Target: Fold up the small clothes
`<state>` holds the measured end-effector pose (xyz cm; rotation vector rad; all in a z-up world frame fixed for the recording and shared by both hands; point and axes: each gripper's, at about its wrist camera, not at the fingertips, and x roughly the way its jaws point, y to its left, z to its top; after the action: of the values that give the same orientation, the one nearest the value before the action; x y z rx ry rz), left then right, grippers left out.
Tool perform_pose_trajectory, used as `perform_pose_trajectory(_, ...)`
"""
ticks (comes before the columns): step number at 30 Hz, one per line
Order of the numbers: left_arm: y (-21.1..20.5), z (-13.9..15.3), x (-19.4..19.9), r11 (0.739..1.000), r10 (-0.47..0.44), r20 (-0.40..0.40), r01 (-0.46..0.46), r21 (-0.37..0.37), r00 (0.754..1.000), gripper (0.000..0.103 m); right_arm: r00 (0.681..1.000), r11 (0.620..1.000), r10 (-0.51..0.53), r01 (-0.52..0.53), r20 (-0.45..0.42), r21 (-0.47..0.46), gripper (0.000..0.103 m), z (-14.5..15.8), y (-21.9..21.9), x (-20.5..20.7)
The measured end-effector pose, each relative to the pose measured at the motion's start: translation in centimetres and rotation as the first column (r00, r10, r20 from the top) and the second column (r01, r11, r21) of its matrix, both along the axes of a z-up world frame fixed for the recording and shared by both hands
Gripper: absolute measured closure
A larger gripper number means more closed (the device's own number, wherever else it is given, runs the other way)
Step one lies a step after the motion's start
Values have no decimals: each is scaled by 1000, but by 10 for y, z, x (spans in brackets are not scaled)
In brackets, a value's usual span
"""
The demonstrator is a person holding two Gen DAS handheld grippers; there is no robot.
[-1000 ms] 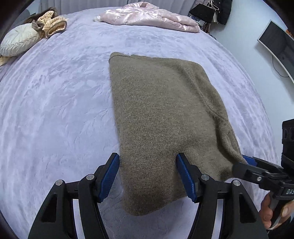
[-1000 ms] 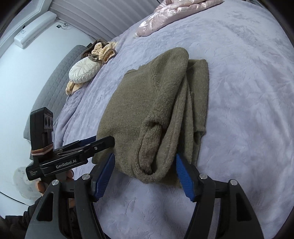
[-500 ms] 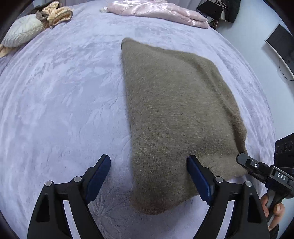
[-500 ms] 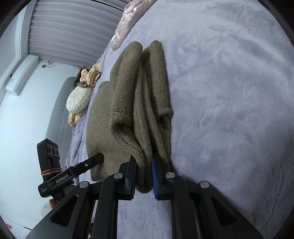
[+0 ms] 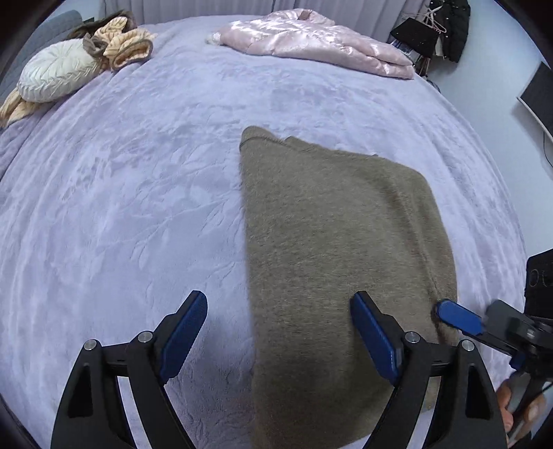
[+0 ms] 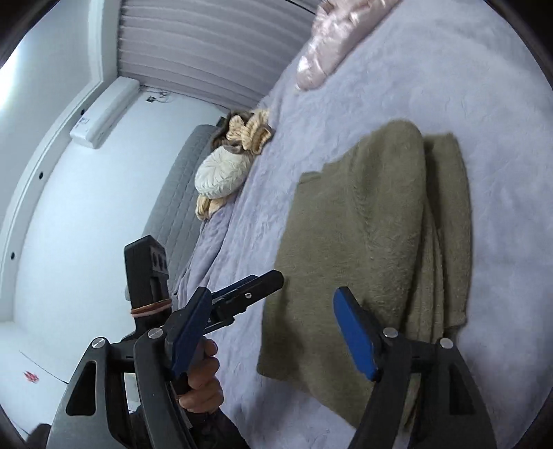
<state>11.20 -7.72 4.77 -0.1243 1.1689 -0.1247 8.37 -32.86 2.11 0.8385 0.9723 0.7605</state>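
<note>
We see the folded olive-brown knitted sweater (image 5: 338,262) lying on the lilac plush bed cover (image 5: 138,207), near its right edge. Left gripper (image 5: 278,333) is spread wide over the sweater's left edge. Right gripper (image 6: 273,331), whose jaws have just been opening, seems released at the near edge, gripping nothing.

A home bedroom — bed (image 5: 172,172), cushion (image 5: 55,79), hanging clothes (image 5: 449,31).

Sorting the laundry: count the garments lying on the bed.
3, counting the heap as one. Olive sweater, folded, nearest the grippers. Pink satin jacket at the far edge. Tan ruffled heap beside the cream cushion; it may hide more.
</note>
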Motion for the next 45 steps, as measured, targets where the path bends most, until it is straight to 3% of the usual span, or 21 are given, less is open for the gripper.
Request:
perform_pose_trajectory(1,3,-5,0,1000,-5,-11,4,-23,1000,17,999,998,-26,24,-43,-54,34,-14,-3,7)
perform_pose_trajectory(2,5,-8,0,999,-10,-16,9,-38,1000,16,997,993,-58,51,-57,-107,59,-24,-9,11)
perform_pose_trajectory(4,5,-8,1,999,-16,-15,15,-38,1000,16,992,989,-95,84,-88,-122,79,-36,-21,14)
perform_pose_trajectory(5,3,-4,2,999,-15,-8,15,-29,1000,16,991,991,-99,89,-93,-102,79,-38,-26,13)
perform_pose_trajectory(7,-5,8,4,999,-36,28,37,-29,999,16,995,986,-83,75,-48,-149,74,-25,-25,9)
perform_pose_trajectory(9,-17,15,11,998,-57,54,57,-1,997,16,998,980,-54,59,32,-190,60,-2,-20,10)
perform_pose_trajectory(11,-27,14,22,998,-61,46,59,38,997,16,995,975,-49,67,89,-212,25,18,-13,20)
perform_pose_trajectory(12,-30,9,28,997,-59,30,58,46,998,16,993,971,-59,81,105,-226,21,25,-11,27)
perform_pose_trajectory(14,-31,-3,37,998,-46,-11,46,47,999,16,995,970,-53,72,89,-230,20,27,-6,51)
perform_pose_trajectory(17,-26,-13,42,1000,-28,-35,28,2,999,16,1000,980,-22,20,-9,-197,20,6,3,87)
perform_pose_trajectory(20,-23,-19,45,1000,-20,-48,19,-25,999,10,996,952,-69,50,-54,-301,22,-16,5,106)
perform_pose_trajectory(21,-22,-20,44,1000,-8,-45,8,-9,999,3,994,936,-102,82,-40,-343,22,-15,3,108)
perform_pose_trajectory(22,-21,-19,44,1000,-2,-37,2,-2,999,3,992,919,-127,110,-20,-380,22,-10,0,108)
perform_pose_trajectory(24,-19,-16,41,1000,-2,-27,2,-9,1000,3,987,894,-154,154,35,-421,22,5,-2,99)
perform_pose_trajectory(26,-17,-12,39,1000,-4,-27,3,-24,1000,3,987,893,-153,162,57,-421,21,16,-8,87)
perform_pose_trajectory(29,-11,-3,32,999,-6,-12,5,-47,1000,3,985,911,-162,169,50,-377,21,25,-25,64)
perform_pose_trajectory(37,14,15,8,995,-55,16,56,-84,998,3,981,888,-192,190,37,-420,20,26,-54,7)
perform_pose_trajectory(42,26,-12,22,968,-90,-111,61,-242,990,3,979,912,-203,176,-36,-370,18,9,-62,1)
perform_pose_trajectory(45,17,-32,32,956,-137,-162,87,-282,977,3,978,938,-178,135,-110,-321,18,-11,-52,14)
